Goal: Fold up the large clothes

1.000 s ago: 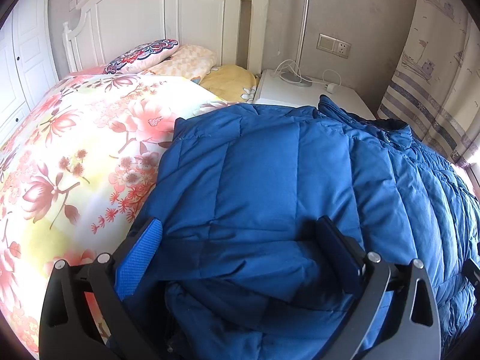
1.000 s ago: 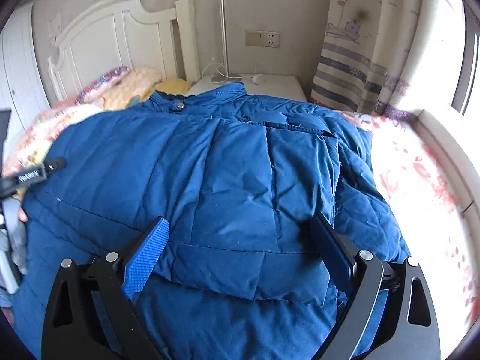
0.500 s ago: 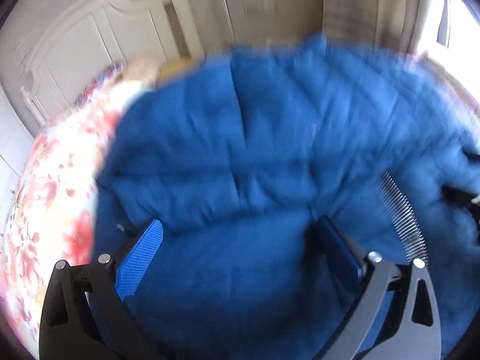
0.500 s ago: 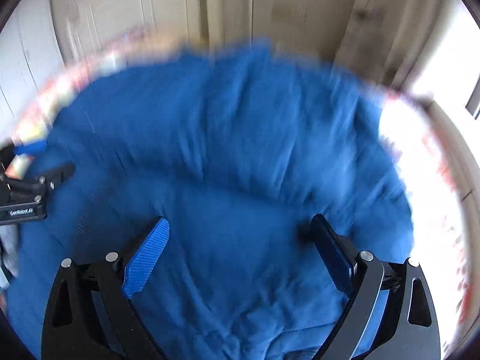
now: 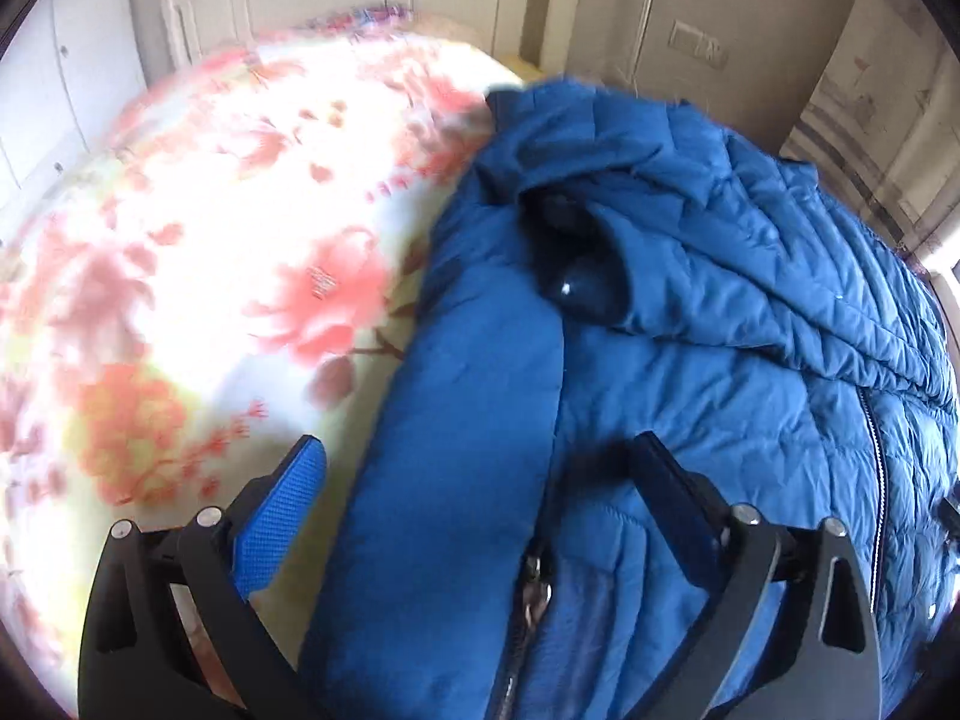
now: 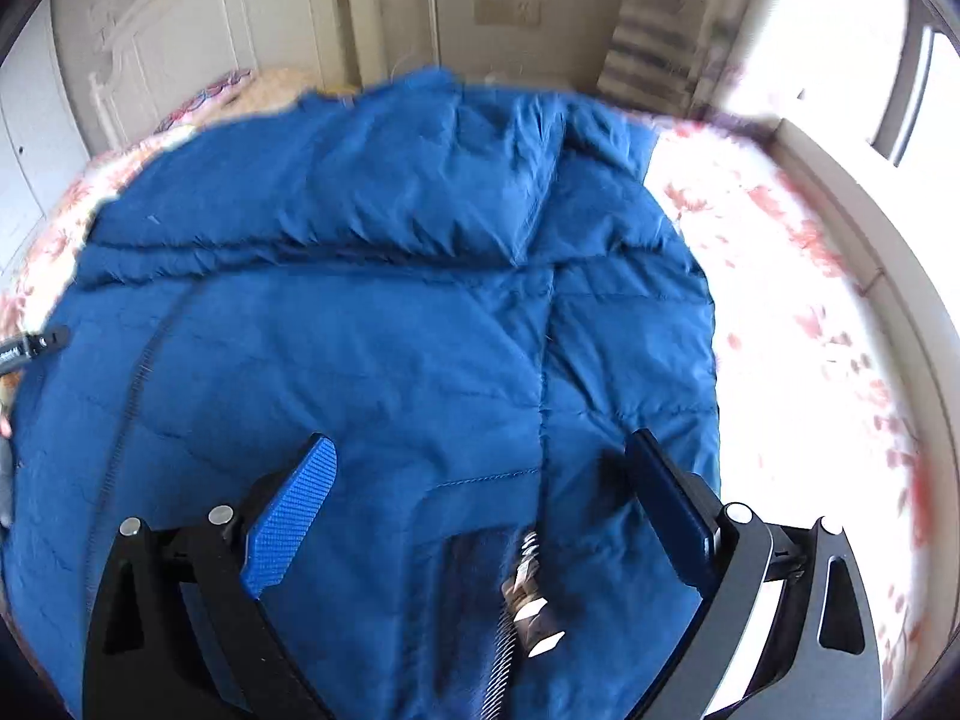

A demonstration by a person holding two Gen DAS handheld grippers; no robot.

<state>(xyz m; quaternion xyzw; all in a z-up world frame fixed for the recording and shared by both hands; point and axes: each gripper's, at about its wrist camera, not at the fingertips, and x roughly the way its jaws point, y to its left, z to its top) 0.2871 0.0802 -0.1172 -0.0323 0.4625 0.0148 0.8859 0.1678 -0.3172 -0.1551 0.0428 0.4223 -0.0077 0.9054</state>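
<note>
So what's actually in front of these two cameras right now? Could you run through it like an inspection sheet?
Surface: bed with floral bedspread.
Job's things: blue puffer jacket spread over the bed, metal zipper pull near the right gripper.
Clutter: pillows at the headboard.
Grippers: left gripper open, over the jacket's edge; right gripper open, above the jacket.
Cables: nothing seen clearly.
Surroundings: white headboard, wall socket, striped curtain, bright window.

Plain blue quilted jacket on a pink-flowered cream bedspread.
</note>
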